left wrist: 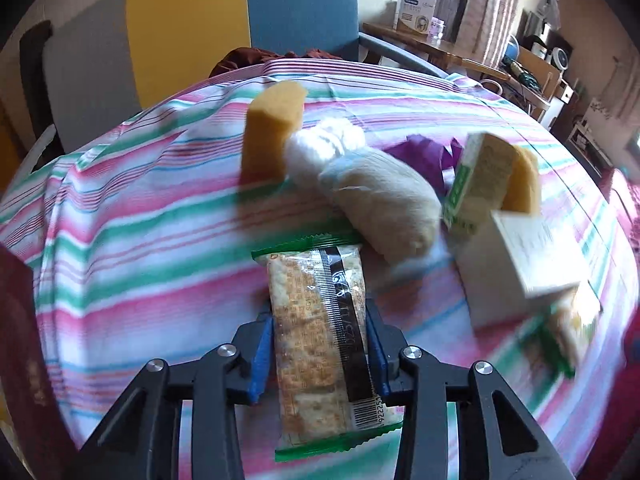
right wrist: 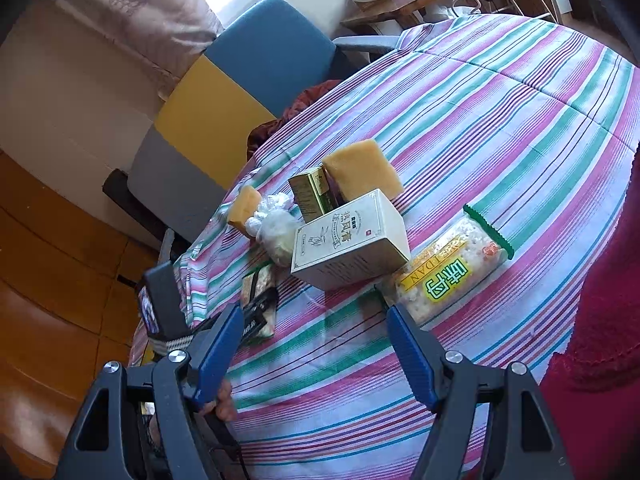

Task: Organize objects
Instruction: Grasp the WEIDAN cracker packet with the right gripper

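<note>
A green-edged cracker packet point(left wrist: 320, 340) lies on the striped tablecloth point(left wrist: 140, 220), and my left gripper point(left wrist: 318, 320) is shut on it, blue pads point(left wrist: 262, 356) pressing both long sides. Beyond it are a clear bag of pale stuff point(left wrist: 372, 192), an upright yellow sponge point(left wrist: 272, 132), a green-and-gold box point(left wrist: 476, 184) and a white box point(left wrist: 524, 252). My right gripper point(right wrist: 316, 316) hovers open over the cloth with nothing between its fingers. Just ahead of it lie a second cracker packet point(right wrist: 452, 276) and the white box point(right wrist: 352, 240); the first packet point(right wrist: 260, 300) is at its left.
A second yellow sponge point(right wrist: 362, 170) leans behind the boxes. Something purple point(left wrist: 424, 160) lies behind the bag. A blue, yellow and grey chair point(right wrist: 260, 48) stands at the table's far edge. A wooden desk point(left wrist: 420, 40) with boxes is beyond. A dark red cloth point(right wrist: 600, 280) covers the right.
</note>
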`<state>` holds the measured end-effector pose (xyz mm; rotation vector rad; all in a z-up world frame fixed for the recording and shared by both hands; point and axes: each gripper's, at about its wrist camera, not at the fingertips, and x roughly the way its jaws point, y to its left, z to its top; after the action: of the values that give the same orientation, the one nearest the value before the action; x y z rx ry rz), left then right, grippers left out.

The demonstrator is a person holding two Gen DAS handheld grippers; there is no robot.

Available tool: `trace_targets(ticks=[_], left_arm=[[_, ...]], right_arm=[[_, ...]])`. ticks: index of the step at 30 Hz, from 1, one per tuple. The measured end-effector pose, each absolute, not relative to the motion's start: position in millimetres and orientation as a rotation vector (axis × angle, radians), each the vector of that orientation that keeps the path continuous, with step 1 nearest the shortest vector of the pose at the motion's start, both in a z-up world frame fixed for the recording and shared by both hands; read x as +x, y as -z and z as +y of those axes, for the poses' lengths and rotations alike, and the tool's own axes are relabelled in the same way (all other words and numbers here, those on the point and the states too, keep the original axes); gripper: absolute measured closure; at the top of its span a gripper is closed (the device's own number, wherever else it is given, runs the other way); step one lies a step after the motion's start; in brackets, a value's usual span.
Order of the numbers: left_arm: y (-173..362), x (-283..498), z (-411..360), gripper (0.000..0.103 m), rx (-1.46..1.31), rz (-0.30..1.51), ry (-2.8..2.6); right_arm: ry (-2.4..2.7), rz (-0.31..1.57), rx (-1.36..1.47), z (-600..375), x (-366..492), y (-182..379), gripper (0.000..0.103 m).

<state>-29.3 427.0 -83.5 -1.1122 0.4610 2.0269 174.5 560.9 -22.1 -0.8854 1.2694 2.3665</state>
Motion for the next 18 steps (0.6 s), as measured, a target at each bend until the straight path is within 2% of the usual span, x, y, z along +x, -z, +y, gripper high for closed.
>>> trace_targets(ticks=[10, 18], left_arm=[[87, 24, 344, 0.062, -0.975, 0.515, -2.012], [89, 25, 338, 0.062, -0.923, 0.500, -2.014]], right_arm=[[-2.182, 1.305, -0.958, 570, 174, 36, 0.028], [-1.921, 1.143, -1.019, 592, 164, 43, 0.028]])
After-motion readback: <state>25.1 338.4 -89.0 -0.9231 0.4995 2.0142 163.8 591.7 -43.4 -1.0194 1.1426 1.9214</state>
